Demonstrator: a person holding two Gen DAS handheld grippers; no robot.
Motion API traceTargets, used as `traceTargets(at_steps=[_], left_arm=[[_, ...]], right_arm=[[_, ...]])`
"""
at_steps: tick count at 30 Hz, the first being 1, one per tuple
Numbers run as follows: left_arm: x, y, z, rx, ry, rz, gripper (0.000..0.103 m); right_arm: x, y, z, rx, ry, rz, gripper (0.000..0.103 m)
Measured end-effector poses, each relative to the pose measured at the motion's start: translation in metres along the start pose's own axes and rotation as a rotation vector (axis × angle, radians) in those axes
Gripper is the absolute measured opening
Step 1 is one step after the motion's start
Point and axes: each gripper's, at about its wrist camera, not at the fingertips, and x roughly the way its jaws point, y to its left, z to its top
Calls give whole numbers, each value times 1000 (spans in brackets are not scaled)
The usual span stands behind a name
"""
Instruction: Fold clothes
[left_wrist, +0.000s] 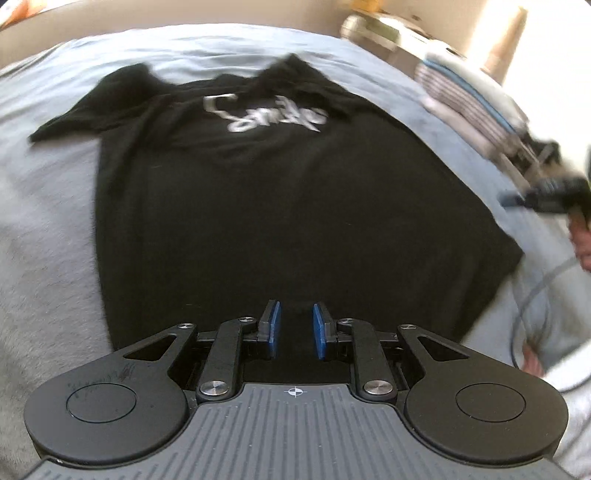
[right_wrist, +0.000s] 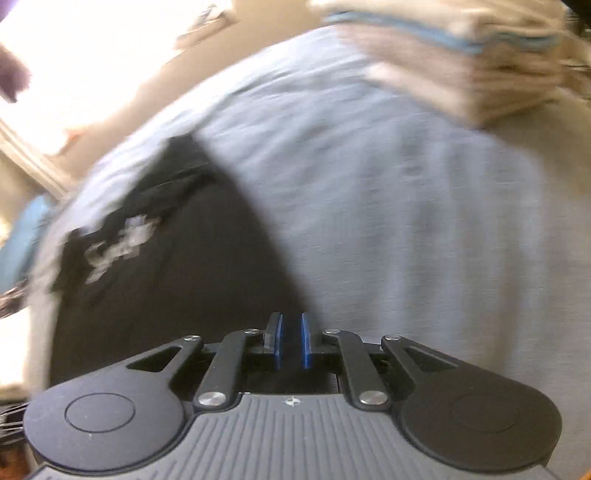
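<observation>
Cotton, I judge: the black T-shirt (left_wrist: 258, 206) on the bed (left_wrist: 48, 229) is limp and light. I'd pinch its hem corners. Left hand-held gripper (left_wrist: 295, 330) stands slightly parted, empty; right hand-held gripper (right_wrist: 291, 341) nearly closed, whether it pinches cloth I cannot tell.

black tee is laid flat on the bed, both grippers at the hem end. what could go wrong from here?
1. The left gripper has its jaws narrowly apart over the black T-shirt with no cloth visibly between them; a grab may catch only one layer, or the grey-blue sheet too.
2. The right gripper sits at the shirt's side edge with jaws almost shut; it could miss the hem.
3. The folded stack lies near the shirt; a wide fold might knock it.
</observation>
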Motion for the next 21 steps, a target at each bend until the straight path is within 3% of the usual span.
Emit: traceTargets(at_steps=[3, 5, 7, 10, 11, 14, 18, 21], left_arm=[[3, -14, 1, 66, 16, -56, 23], [6, -22, -5, 112, 41, -82, 24], [9, -26, -13, 134, 75, -85, 24], [9, -26, -29, 148, 113, -80, 24], [8, -26, -32, 150, 116, -78, 25], [8, -26, -37, 149, 111, -67, 25], [10, -29, -37, 138, 104, -55, 25], [8, -31, -39, 139, 102, -42, 25]], right_arm=[[32, 26, -11, -54, 84, 101, 11], [43, 27, -23, -87, 121, 102, 11], [42, 10, -34, -84, 132, 23, 8], [17, -32, -37, 93, 113, -1, 8], [7, -36, -36, 99, 99, -20, 9], [-5, -5, -34, -79, 88, 23, 11], [22, 67, -47, -350, 188, 210, 11], [49, 103, -61, -516, 255, 237, 11]])
